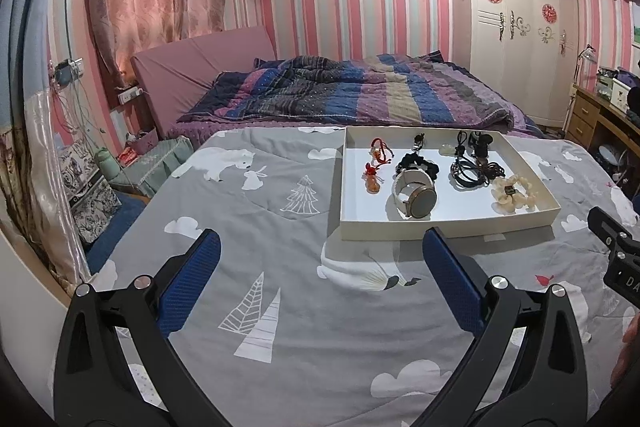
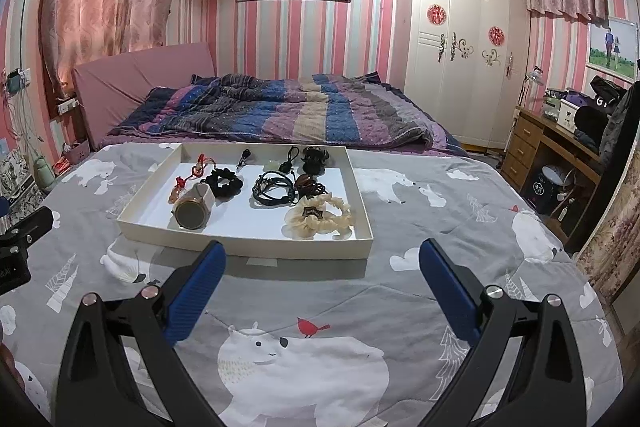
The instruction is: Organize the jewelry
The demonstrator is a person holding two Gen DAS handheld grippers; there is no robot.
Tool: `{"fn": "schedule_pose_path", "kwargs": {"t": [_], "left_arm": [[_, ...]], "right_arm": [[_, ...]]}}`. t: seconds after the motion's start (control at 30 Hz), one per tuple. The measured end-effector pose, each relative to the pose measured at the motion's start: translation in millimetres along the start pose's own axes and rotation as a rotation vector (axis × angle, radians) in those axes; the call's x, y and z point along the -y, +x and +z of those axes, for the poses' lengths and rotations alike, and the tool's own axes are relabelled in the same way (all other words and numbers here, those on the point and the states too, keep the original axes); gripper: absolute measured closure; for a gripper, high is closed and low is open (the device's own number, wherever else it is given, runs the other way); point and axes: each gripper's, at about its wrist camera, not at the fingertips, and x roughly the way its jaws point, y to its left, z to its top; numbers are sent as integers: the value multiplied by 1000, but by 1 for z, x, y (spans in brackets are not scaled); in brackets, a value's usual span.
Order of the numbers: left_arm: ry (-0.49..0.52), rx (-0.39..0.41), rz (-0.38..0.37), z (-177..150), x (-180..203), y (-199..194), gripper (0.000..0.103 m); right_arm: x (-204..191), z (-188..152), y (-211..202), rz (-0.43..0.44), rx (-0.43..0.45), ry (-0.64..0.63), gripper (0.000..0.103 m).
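Left wrist view: left gripper (image 1: 320,251) hovering over the grey quilt (image 1: 280,307), fingers spread wide, gripping nothing. Shallow white tray (image 1: 444,225) lying ahead, long axis running left to right, holding a watch (image 1: 414,193) and a cream scrunchie (image 1: 514,193).

Right wrist view: right gripper (image 2: 322,261) likewise gaping, empty. Tray (image 2: 248,247) just beyond; dark cords (image 2: 276,191), possibly bracelets, near its middle.

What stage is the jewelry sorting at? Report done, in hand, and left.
Done: every piece visible already lies inside the white tray, including the watch, black scrunchie and cream scrunchie.
In hand: nothing; the left gripper and right gripper have open, empty jaws short of the tray.
Left: the black cords lie in a tangle, and nothing looks grouped.
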Motion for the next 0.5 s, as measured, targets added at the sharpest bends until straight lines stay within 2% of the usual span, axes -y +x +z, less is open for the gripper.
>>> {"fn": "schedule_pose_path", "kwargs": {"t": [0.5], "left_arm": [[-2, -2, 10, 0, 0, 0, 3]], "right_arm": [[1, 1, 0, -3, -3, 4, 6]]}}
